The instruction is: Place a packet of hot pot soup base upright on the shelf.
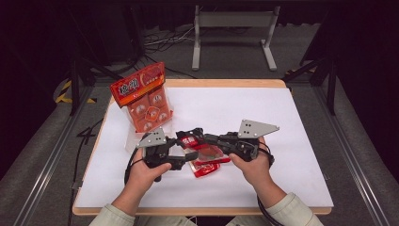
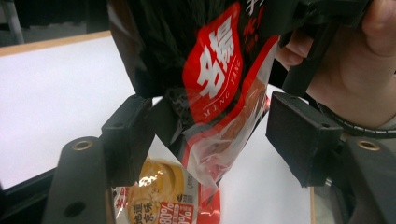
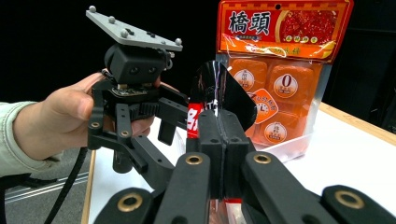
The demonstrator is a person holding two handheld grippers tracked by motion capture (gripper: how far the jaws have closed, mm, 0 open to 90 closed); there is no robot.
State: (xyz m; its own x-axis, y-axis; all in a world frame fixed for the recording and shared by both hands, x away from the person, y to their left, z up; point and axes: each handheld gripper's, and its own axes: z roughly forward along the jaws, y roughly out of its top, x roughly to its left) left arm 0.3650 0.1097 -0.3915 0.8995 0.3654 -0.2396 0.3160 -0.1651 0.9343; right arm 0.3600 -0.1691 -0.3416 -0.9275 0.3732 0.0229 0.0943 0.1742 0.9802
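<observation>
**Two tongs on one sachet**

Nearest us, our right tongs (image 3: 218,154) are clamped on the top edge of a red-and-black sachet (image 2: 219,88), jaws pressed flat together on the film. It hangs above the tabletop (image 1: 282,113), just in front of us. Our left tongs (image 2: 210,140) stand apart, one jaw on each side of the sachet's lower half, not pinching it yet.

To do this well, we judge that the left tongs should close on the film itself, low and square, while the right grip holds firm, so the sachet does not twist or slip out. The film looks slick and crinkled, so a shallow bite could let go.

Under the sachet lies a second packet (image 2: 159,200), red and yellow, flat on the tabletop; it sits right beneath the left tongs and could be snagged if we dip. Farther back, an orange pouch (image 1: 143,96) stands upright in a clear bin (image 3: 292,144), well clear of our hands.
</observation>
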